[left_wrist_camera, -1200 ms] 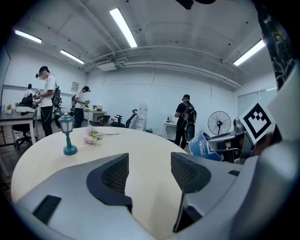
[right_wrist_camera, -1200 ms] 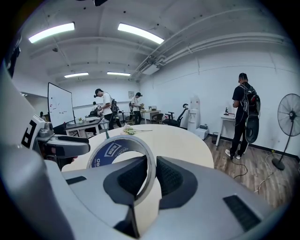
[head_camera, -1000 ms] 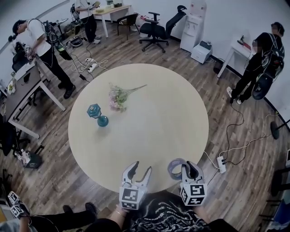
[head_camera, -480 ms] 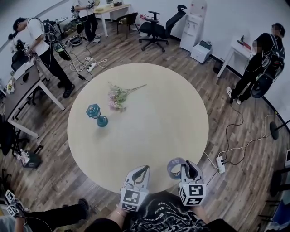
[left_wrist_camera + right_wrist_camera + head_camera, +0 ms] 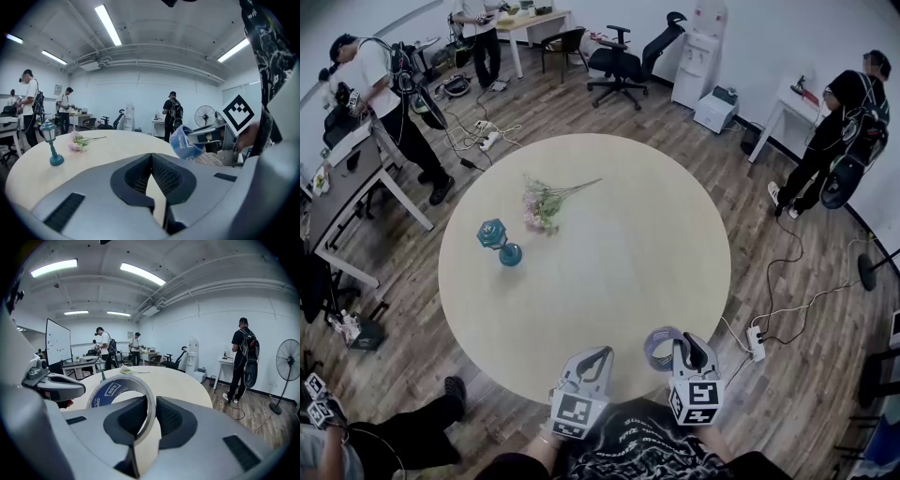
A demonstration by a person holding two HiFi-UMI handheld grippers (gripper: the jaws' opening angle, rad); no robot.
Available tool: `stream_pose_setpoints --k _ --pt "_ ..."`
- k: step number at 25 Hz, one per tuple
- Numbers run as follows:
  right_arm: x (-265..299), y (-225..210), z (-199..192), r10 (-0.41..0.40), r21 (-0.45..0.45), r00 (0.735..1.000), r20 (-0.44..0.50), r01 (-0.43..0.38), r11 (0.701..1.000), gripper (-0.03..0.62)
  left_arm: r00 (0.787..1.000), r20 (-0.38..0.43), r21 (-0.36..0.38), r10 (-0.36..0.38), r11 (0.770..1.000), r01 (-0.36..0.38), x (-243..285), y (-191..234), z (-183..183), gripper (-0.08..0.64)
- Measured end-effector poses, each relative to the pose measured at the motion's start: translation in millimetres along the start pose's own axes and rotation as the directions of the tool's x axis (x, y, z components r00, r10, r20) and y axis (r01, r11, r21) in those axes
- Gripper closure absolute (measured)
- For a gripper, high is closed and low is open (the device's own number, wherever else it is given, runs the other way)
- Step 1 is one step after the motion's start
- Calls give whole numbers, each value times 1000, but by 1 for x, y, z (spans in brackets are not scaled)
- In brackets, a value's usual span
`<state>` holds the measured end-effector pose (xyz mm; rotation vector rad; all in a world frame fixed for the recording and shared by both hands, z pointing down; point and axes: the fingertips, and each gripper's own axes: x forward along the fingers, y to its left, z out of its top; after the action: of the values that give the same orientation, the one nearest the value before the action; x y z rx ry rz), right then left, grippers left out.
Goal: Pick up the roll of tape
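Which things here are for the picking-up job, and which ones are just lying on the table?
For the job: roll of tape, gripped by the right tool.
Just lying about: bunch of flowers and teal miniature street lamp, both on the round table.

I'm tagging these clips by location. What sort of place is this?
Likely an office or lab workroom: office chairs and a desk stand along the far wall, and a whiteboard shows in the right gripper view.
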<state>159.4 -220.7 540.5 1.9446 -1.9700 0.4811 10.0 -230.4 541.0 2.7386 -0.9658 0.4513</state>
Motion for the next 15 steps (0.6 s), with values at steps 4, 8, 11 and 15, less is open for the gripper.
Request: stream_pose_setpoints --k 4,8,11,15 --pt "3 0 0 2 -4 1000 -1 -2 1000 526 1000 -2 -9 10 1000 -10 1 5 -2 540" --pt "3 -2 -1 3 -4 1000 -3 -3 1000 526 1000 -4 -2 2 1000 -2 3 1 -2 540" --pt "2 -4 -1 1 -2 1000 -4 -1 1000 526 1000 -9 6 -9 1000 9 5 -3 -2 540" --pt "3 -8 1 7 1 1000 4 -7 1000 526 1000 -10 10 -14 1000 14 8 -7 0 540"
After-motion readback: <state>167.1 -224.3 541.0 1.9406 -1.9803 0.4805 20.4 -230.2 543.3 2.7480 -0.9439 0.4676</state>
